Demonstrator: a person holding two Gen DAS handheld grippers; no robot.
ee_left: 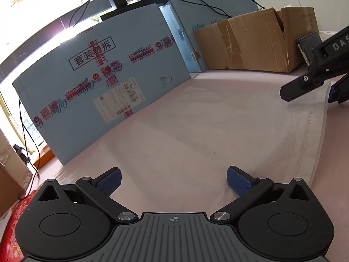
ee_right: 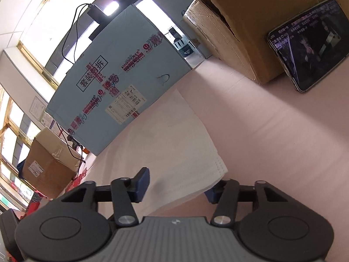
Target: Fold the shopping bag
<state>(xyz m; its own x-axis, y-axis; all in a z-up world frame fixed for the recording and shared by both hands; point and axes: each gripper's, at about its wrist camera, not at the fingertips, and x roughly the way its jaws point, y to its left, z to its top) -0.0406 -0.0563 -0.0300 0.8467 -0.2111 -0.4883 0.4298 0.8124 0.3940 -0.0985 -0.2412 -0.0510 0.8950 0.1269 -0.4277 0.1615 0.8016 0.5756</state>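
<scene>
The left gripper gapes empty over the white bag on the counter, while the right gripper straddles the bag's corner, its grip unclear.

shopping bag | white, thin, faintly textured fabric, stitched seam along right edge | lies flat and spread on pink tabletop | layered near-right corner lifted slightly off surface | far edge near blue carton

Bright window glare top left, fisheye-bent edges, soft shadows.
</scene>
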